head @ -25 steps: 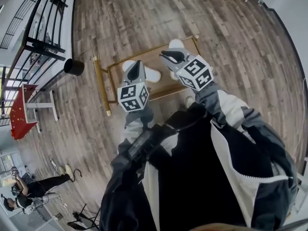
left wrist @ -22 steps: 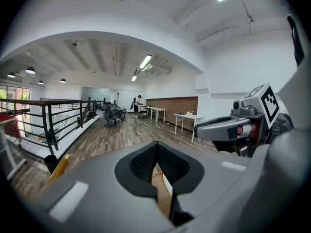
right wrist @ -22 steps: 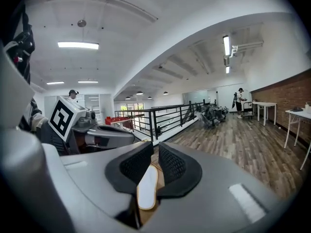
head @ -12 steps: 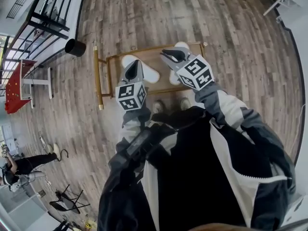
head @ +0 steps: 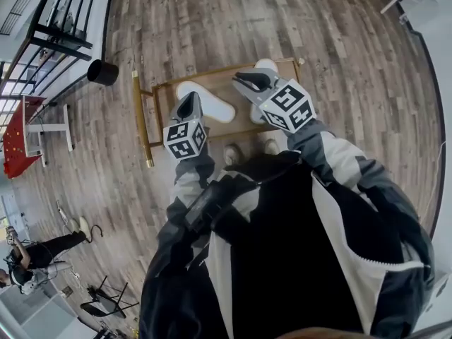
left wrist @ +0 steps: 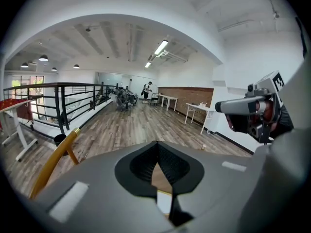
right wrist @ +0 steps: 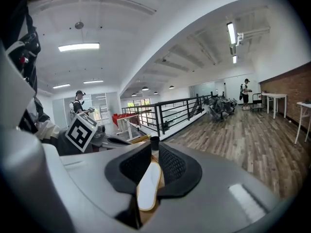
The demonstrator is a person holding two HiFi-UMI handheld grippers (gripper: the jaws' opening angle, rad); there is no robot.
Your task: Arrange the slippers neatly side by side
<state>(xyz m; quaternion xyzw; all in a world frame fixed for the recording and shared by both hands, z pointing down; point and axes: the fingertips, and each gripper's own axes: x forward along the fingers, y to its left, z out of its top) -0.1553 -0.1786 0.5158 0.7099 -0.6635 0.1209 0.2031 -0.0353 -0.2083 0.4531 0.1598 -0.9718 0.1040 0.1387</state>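
Note:
Two white slippers lie on a low wooden rack (head: 212, 75) with a gold frame on the floor. The left slipper (head: 212, 104) lies slanted on the board. My left gripper (head: 189, 101) hovers over its near end, jaws shut with nothing between them; only a slit of wood and white shows in the left gripper view (left wrist: 157, 147). My right gripper (head: 244, 80) sits over the right slipper (head: 267, 65). In the right gripper view (right wrist: 155, 147) that slipper's white sole (right wrist: 148, 184) fills the narrow gap between the pads, so the jaws are shut on it.
A black bin (head: 103, 72) stands left of the rack by a black railing (head: 63, 34). A red table (head: 15, 136) is at the far left. The wearer's shoes (head: 229, 154) stand just before the rack. Another person (head: 35, 249) is at the lower left.
My left gripper has sunk and shifted a little left, closer to the left slipper. The right gripper has barely shifted over the right slipper.

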